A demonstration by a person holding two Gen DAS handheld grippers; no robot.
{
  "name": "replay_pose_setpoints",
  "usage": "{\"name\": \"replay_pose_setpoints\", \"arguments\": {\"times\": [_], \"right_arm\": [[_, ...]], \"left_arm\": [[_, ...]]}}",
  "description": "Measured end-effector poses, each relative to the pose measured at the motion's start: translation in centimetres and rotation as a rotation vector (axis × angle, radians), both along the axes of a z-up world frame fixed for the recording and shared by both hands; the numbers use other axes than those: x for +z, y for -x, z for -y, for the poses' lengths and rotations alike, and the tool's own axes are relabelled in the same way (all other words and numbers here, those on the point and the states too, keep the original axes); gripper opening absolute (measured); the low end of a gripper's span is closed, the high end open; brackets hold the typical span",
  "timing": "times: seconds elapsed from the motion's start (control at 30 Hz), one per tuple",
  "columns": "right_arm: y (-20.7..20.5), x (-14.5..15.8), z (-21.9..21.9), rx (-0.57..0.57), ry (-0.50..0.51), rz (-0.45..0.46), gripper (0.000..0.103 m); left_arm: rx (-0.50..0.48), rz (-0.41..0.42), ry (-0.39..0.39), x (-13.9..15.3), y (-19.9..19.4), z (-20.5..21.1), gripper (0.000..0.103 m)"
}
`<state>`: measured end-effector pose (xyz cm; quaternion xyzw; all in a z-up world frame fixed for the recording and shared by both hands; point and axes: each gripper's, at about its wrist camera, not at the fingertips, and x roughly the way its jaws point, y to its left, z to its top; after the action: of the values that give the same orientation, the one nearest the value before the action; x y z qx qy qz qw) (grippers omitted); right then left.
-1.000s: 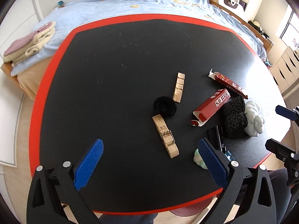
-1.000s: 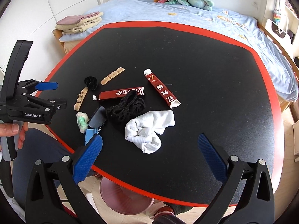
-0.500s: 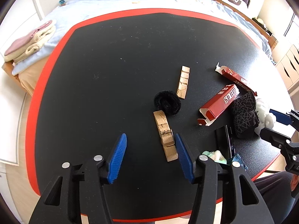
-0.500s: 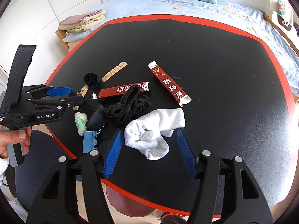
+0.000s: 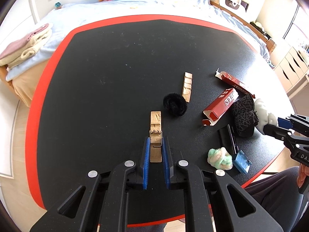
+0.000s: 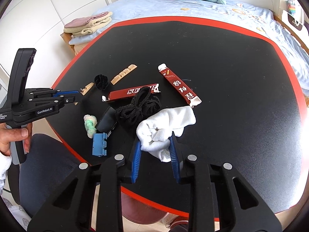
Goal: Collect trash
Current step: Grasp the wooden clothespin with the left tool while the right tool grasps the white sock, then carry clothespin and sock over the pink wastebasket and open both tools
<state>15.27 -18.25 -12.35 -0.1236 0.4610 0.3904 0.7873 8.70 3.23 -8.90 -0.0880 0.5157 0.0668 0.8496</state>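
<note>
On the black bench (image 5: pixel 108 89), the peg (image 5: pixel 155 135) was clamped by the left gripper (image 5: pixel 155 147), its fingers having just closed on the near end. The white cloth (image 6: pixel 166 127) was pinched by the right gripper (image 6: pixel 155 145), whose fingers had just been closing. A red carton (image 6: pixel 133 93) lay at 11 o'clock from the cloth, beside black netting (image 6: pixel 139 108).

Ahead of left jaws: black pompom (image 5: pixel 175 104), wooden strip (image 5: pixel 187 87); bare table (image 5: pixel 108 73) beyond-left. Ahead of right jaws: black netting (image 6: pixel 138 108), two red cartons (image 6: pixel 133 93); right side bare.
</note>
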Motion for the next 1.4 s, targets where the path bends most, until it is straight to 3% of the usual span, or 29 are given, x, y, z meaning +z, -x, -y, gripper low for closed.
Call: {"name": "replay_pose_setpoints", "arguments": {"times": [0.4,0.7,1.4], "right_arm": [[4.0,3.7,2.4,0.011,-0.024,0.075,0.027],[9.0,5.3,4.5,0.034,-0.038,0.113,0.027],[16.1,2.6,7.2,0.085,-0.033,0.009,0.027]], "left_arm": [[-0.122,0.082,-0.031,4.0,4.1,2.8,0.012],[-0.215,0.124,-0.006,6.0,7.8,5.7,0.012],[-0.349,0.069,0.113,4.1,14.0,11.0,0.012]]}}
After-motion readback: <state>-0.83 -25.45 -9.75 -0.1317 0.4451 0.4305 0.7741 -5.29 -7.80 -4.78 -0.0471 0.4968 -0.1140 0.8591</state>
